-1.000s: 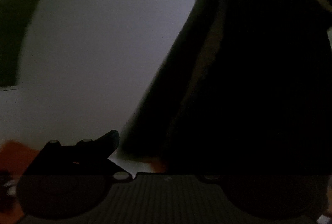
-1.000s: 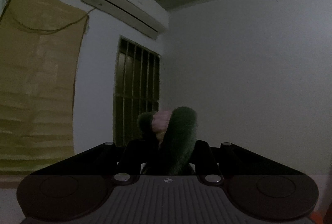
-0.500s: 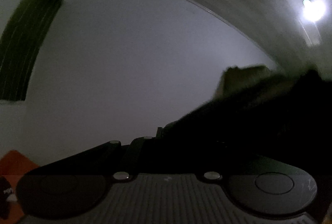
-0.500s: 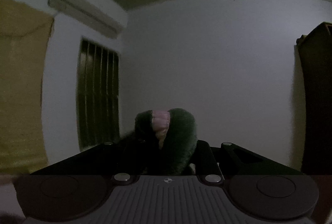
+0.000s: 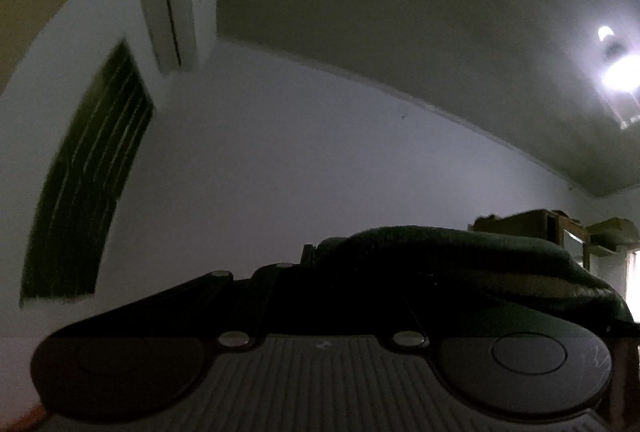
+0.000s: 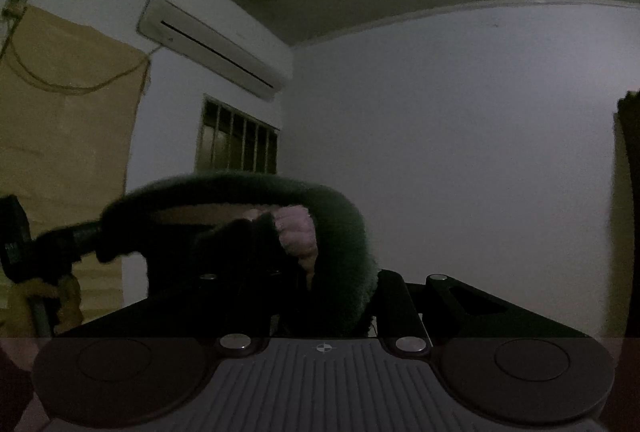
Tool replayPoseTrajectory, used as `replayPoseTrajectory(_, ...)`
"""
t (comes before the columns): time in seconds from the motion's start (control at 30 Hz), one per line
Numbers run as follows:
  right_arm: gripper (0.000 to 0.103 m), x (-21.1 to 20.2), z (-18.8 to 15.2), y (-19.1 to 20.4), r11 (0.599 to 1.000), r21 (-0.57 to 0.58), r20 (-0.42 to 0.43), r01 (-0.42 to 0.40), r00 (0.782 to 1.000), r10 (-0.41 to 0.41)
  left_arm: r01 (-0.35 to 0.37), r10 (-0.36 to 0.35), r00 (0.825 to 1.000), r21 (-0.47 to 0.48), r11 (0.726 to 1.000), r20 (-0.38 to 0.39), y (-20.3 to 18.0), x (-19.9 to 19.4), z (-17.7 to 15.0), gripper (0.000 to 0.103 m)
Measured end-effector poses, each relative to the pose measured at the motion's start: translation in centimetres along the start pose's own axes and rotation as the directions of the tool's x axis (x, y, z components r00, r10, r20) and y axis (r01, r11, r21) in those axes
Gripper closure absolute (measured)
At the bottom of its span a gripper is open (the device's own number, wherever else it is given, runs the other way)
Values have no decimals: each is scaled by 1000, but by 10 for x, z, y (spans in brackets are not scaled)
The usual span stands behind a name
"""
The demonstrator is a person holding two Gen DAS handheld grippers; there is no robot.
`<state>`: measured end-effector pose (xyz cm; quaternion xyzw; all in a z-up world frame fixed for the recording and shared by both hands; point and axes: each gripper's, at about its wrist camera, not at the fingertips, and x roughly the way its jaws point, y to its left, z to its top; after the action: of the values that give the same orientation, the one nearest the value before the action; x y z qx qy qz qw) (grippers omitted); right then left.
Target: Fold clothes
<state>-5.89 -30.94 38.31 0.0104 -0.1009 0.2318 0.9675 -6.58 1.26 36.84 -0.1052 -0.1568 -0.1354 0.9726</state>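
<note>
A dark green fleecy garment (image 6: 344, 228) with a pink lining (image 6: 298, 232) is pinched in my right gripper (image 6: 328, 288), which is shut on it and points up at the wall. A fuzzy green edge of the garment arches left to my left gripper (image 6: 16, 236) at the frame's left edge. In the left wrist view the same garment (image 5: 460, 260) lies over my left gripper (image 5: 352, 272) and hides its right finger. Only the left finger (image 5: 280, 274) shows, close against the cloth, so the gripper looks shut on it. The room is dim.
Both cameras look up at white walls and the ceiling. An air conditioner (image 6: 216, 32) hangs above a barred window (image 6: 240, 142). A yellowish curtain (image 6: 68, 120) is on the left. A ceiling lamp (image 5: 620, 72) glares at the right, above a dark wardrobe (image 5: 528, 224).
The left view has swung up from the hanging dark garment to the ceiling. In the right view the bunched cloth has stretched left into a band reaching the left gripper.
</note>
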Motion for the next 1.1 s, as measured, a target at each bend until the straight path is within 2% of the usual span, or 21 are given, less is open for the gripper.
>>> replayPoseTrajectory(0.2,88,-9,15,3,999,-4,90,-44,995,44,-17,15,998,28,999,58,-14,-12,25,94)
replayPoseTrajectory(0.3,88,-16,15,6,999,-6,135,-47,990,47,-25,23,997,32,999,71,-20,-6,21,94)
replayPoseTrajectory(0.43,88,-14,11,11,999,-26,139,-24,990,28,-29,27,998,29,999,56,-22,5,10,94)
replayPoseTrajectory(0.57,88,0,-10,1,1000,10,111,1,994,-2,-51,51,999,32,998,-14,-22,39,-26,94)
replayPoseTrajectory(0.63,88,18,-33,-11,999,30,63,17,998,-19,-67,69,995,20,998,-65,-14,61,-51,94)
replayPoseTrajectory(0.7,88,40,-56,-24,998,54,8,32,999,-33,-92,93,988,9,996,-128,-4,86,-82,94)
replayPoseTrajectory(0.77,88,61,-81,-39,996,77,-50,51,998,-47,-130,129,971,10,991,-201,9,118,-121,94)
replayPoseTrajectory(0.83,88,91,-119,-61,992,107,-130,72,990,-58,-173,171,945,18,985,-279,23,148,-165,94)
replayPoseTrajectory(0.9,88,124,-169,-87,984,145,-222,102,973,-68,-218,218,904,44,975,-368,42,184,-217,94)
replayPoseTrajectory(0.93,88,142,-193,-101,980,161,-267,120,961,-74,-231,235,877,60,971,-418,53,200,-246,94)
replayPoseTrajectory(1.0,88,179,-249,-131,969,183,-366,164,927,-87,-254,264,809,93,963,-525,76,232,-305,93)
replayPoseTrajectory(1.07,88,215,-305,-155,961,191,-455,201,885,-94,-283,280,719,100,954,-636,106,264,-370,91)
replayPoseTrajectory(1.1,87,234,-336,-167,956,195,-505,218,858,-93,-302,286,668,101,948,-687,119,275,-403,87)
